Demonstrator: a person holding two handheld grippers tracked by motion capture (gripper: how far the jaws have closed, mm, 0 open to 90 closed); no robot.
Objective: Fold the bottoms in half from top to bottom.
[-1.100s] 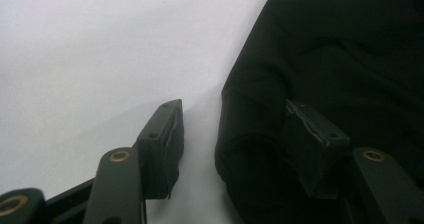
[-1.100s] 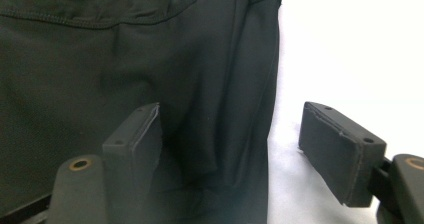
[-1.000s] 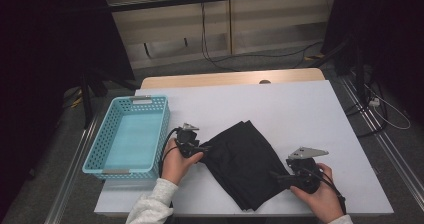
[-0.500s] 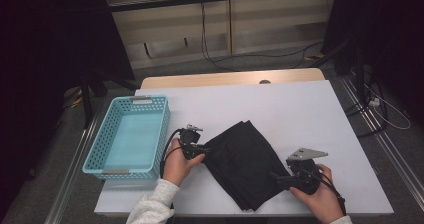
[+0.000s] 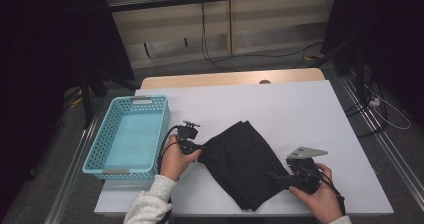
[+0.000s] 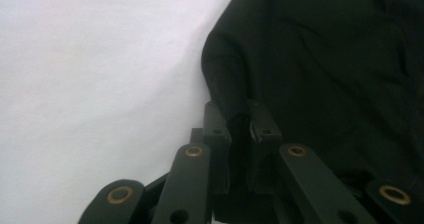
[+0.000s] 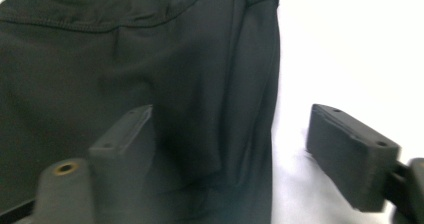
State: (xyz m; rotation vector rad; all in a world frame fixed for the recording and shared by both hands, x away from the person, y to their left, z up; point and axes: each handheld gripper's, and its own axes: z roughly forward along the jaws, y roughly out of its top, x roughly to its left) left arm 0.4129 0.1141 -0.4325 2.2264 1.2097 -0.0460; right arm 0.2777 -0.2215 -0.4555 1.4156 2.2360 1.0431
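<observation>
Black folded garment (image 5: 243, 164) lay mid-table beside the blue basket (image 5: 129, 135). Left gripper (image 6: 239, 121), jaws just closing, pinched its corner; right gripper (image 7: 227, 134), opening wider, straddled the opposite edge ungripped. Advisable: clamp right before lifting evenly

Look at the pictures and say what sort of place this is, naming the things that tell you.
Probably a lab or workshop set up for recording handling work, not a home. A bare white table holds just a black garment and a blue plastic basket, cables trail over the floor, and a person works with the left gripper.
</observation>
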